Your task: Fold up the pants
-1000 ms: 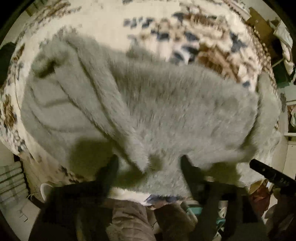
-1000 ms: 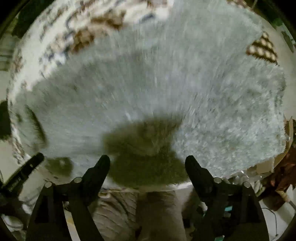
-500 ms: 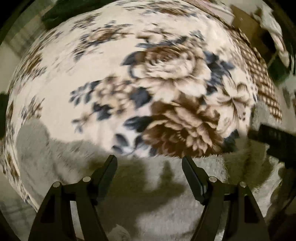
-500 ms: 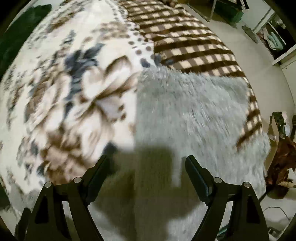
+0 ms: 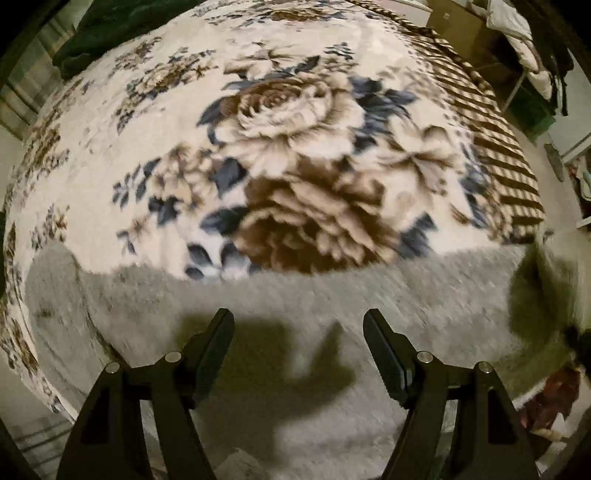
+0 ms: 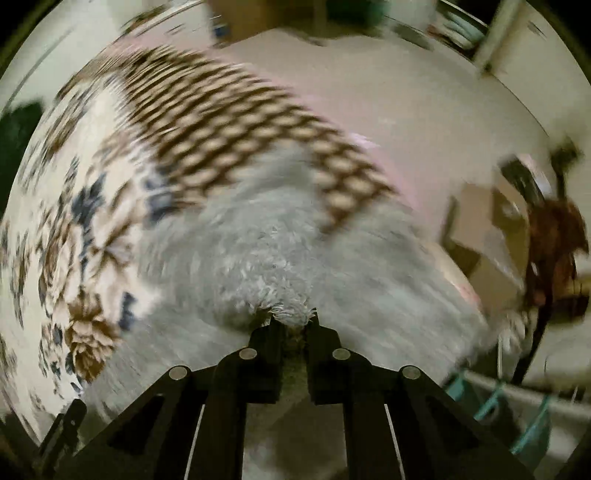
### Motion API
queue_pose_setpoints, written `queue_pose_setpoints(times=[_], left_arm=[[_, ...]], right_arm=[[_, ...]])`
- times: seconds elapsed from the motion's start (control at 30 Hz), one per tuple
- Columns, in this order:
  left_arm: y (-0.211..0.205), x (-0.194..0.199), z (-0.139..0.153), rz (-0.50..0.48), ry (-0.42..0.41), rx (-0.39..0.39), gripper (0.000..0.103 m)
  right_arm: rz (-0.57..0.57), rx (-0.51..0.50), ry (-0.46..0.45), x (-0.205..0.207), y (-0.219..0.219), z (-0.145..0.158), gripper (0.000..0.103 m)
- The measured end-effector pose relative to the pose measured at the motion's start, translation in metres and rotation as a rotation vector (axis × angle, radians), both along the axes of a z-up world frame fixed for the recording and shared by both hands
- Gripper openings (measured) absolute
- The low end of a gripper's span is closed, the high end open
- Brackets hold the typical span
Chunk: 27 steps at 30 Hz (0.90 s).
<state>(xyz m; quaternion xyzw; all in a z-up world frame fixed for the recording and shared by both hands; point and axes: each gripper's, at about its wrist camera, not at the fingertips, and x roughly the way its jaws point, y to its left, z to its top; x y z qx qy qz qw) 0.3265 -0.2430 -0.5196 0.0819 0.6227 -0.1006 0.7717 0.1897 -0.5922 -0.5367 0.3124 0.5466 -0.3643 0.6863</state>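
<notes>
Two grippers work over one bed. From the right wrist view, the right gripper [image 6: 293,321] has its jaws drawn together on a tuft of the grey pants [image 6: 266,254], the fuzzy pile bunched up between the tips. Around that pinch the fabric spreads out over the blanket [image 6: 92,229], toward its checked border [image 6: 229,136]. Beyond the border the blanket's edge falls away to bare pale floor [image 6: 406,92], and that side is roomy; further out stand a cardboard box [image 6: 487,221] and some blurred clutter near the frame's rim.

From the left wrist view, the left gripper [image 5: 297,328] hangs with its jaws well apart and nothing between them, just above the pants [image 5: 424,302], where its own shadow falls on the pile. The pants lie as a wide grey band along the near edge of the blanket [image 5: 147,110], their far hem running straight across just below the large brown rose. Past that hem the floral blanket is bare all the way to its far side. A dark green cloth [image 5: 110,26] sits at the blanket's far left corner.

The pants look thick, shaggy and uniformly light grey, slightly blurred in both views.
</notes>
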Motion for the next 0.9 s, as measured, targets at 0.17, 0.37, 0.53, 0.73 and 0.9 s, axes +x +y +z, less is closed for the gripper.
queue_pose_setpoints(times=[0.17, 0.37, 0.53, 0.73, 0.9], left_arm=[[-0.006, -0.030, -0.007, -0.029, 0.041, -0.007, 0.071], [-0.010, -0.053, -0.021, -0.068, 0.079, 0.024, 0.071], [0.021, -0.049, -0.004, -0.020, 0.053, 0.006, 0.071], [0.124, -0.023, 0.022, 0.136, 0.010, 0.010, 0.071], [0.233, 0.024, 0.028, 0.363, 0.024, 0.036, 0.071]], right_arm=[[-0.221, 0.025, 0.038, -0.094, -0.035, -0.022, 0.006], [-0.457, 0.314, 0.025, -0.156, -0.065, -0.097, 0.007], [-0.281, 0.305, -0.025, -0.126, -0.031, -0.079, 0.054], [-0.046, 0.455, -0.027, -0.057, 0.080, -0.087, 0.065], [-0.073, 0.499, 0.043, -0.035, 0.157, -0.117, 0.065]])
